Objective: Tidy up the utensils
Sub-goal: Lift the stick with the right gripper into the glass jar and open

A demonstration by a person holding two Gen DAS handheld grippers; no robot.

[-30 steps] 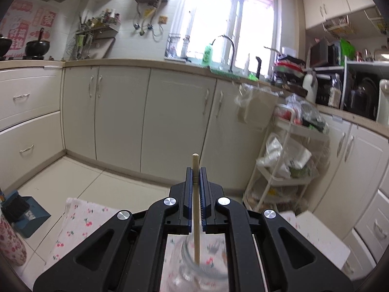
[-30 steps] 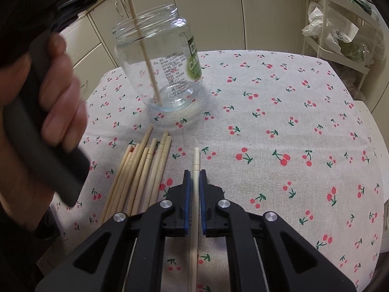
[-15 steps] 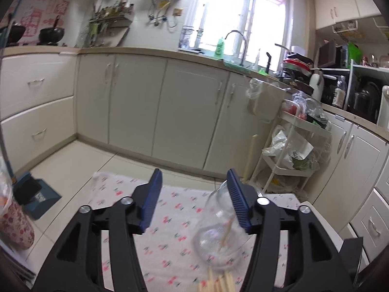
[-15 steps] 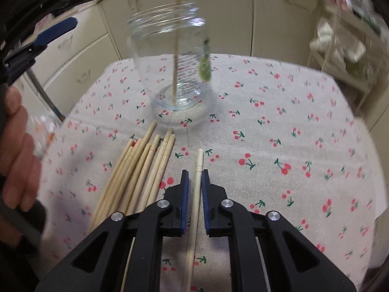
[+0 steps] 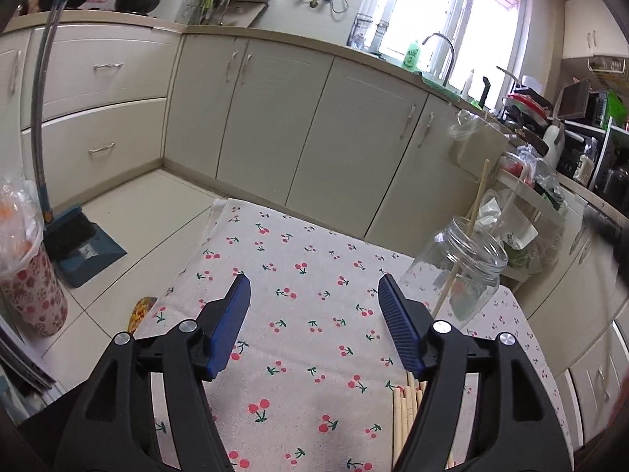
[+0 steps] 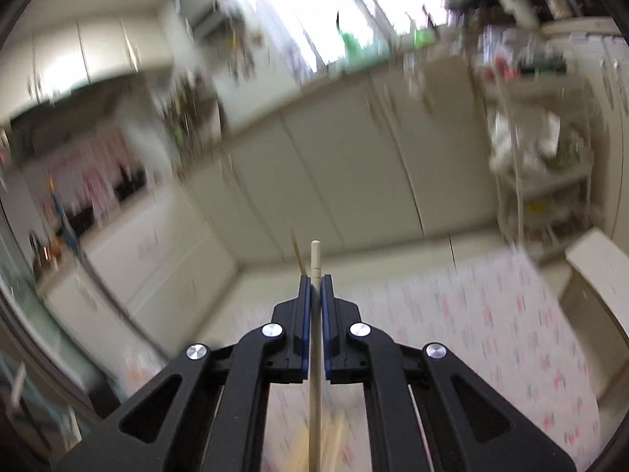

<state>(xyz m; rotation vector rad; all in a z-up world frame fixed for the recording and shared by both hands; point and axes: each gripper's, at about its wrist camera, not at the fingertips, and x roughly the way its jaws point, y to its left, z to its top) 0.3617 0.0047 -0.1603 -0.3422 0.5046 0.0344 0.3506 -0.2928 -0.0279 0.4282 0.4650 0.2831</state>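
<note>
A glass jar [image 5: 458,271] stands near the desk's [image 5: 306,275] far right corner on the cherry-print cloth. One chopstick [image 5: 466,236] leans in it, its lower end on the jar's floor and its top tilted up past the rim toward the cabinets. The left hand-held gripper [image 5: 314,306] is spread wide and holds nothing, hovering over bare cloth. More chopsticks [image 5: 407,405] lie bundled near the desk's near right edge, partly behind its right finger. The right hand-held gripper [image 6: 315,291] is clamped narrow on a pale chopstick [image 6: 314,334] that runs lengthwise between its fingers, tip pointing forward beyond them; that view is blurred.
</note>
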